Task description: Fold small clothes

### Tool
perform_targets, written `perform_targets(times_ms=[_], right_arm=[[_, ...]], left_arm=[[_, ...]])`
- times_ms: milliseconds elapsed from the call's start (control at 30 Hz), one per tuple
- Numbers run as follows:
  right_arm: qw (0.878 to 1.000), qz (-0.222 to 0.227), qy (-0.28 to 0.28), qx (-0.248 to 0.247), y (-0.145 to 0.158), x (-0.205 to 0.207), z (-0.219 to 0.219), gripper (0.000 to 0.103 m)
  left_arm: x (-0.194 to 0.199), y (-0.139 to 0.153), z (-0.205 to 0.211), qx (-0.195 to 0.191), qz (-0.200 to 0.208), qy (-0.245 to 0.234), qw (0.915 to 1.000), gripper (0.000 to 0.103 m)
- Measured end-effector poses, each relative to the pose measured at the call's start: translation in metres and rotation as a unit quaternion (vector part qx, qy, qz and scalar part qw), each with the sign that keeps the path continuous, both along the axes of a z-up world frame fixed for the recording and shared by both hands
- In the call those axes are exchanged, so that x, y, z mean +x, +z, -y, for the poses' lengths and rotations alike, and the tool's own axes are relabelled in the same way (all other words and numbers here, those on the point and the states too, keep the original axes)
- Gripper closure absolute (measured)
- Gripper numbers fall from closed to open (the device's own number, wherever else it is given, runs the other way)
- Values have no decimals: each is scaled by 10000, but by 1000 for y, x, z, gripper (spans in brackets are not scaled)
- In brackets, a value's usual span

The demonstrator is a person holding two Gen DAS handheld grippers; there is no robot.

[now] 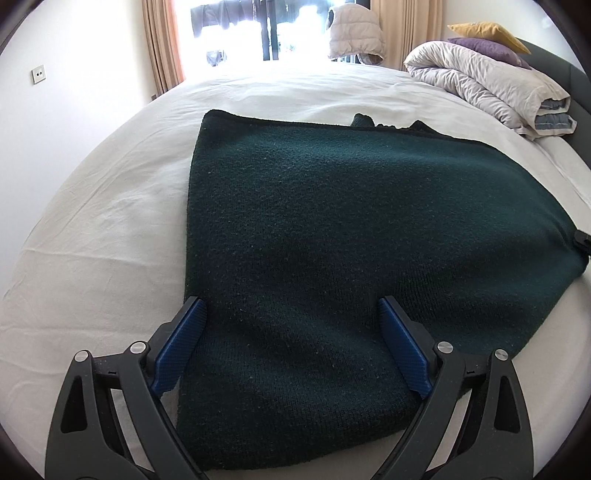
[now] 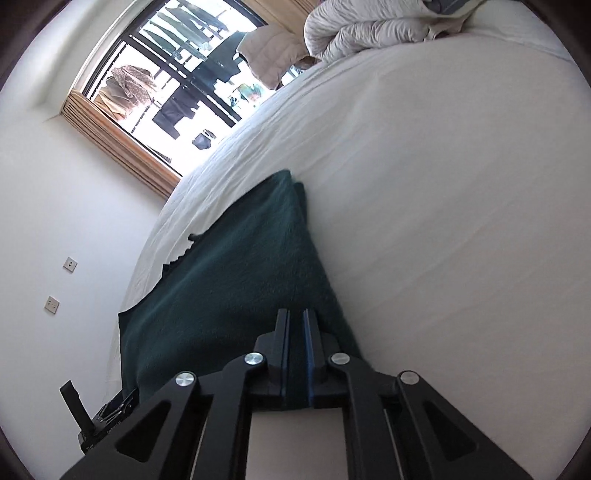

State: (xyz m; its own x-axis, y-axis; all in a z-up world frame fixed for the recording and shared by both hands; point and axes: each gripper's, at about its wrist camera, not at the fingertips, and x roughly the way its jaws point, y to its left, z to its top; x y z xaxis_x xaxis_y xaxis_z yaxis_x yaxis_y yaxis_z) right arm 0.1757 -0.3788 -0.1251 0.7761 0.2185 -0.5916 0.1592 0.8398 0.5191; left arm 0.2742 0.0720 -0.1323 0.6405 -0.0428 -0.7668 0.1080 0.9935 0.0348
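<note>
On the white bed [image 1: 110, 229]: dark green knit [image 1: 332, 236], right gripper [image 2: 295, 317] pinching its edge.
Left gripper [image 1: 291, 306] spread wide, holding nothing; rolled duvet [image 1: 491, 88] upper right.

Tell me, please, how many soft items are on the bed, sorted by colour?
Dark green: 1, the garment, gripped by the right gripper
Pale grey: 1, the duvet
Yellow: 1, a pillow
Purple: 1, a pillow
Total: 4 on the bed
</note>
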Motion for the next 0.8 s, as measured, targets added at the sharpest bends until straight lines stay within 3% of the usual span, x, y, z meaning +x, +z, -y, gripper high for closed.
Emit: perform_targets(times_ms=[67,200,333,433,600,667,800], right_arm=[[9992,260,274,-104,20,5,-20,70],[9936,441,1038,-112,35,39,-72,59],[9891,416,1399,177,31,83,-114,58],[9872,150,1542,386,16,114,-133,55],[9853,-221,1656,366,-7,144,-155,55],[9845,-412,1675,312,-16,153,-160,55],[9861,-390,1557,439,-18,162,-150,58]], left_arm=[[0,0,0,9,4,2,10000,7],[-4,1,-2,11,6,6,10000,7],[-4,0,-2,-19,6,3,10000,6],[-3,0,-4,-69,-3,8,10000,5],[-2,-2,-6,-119,8,10,9999,4],[-2,-2,-7,-132,15,8,9999,4],[-2,-3,-8,-160,21,7,9999,4]])
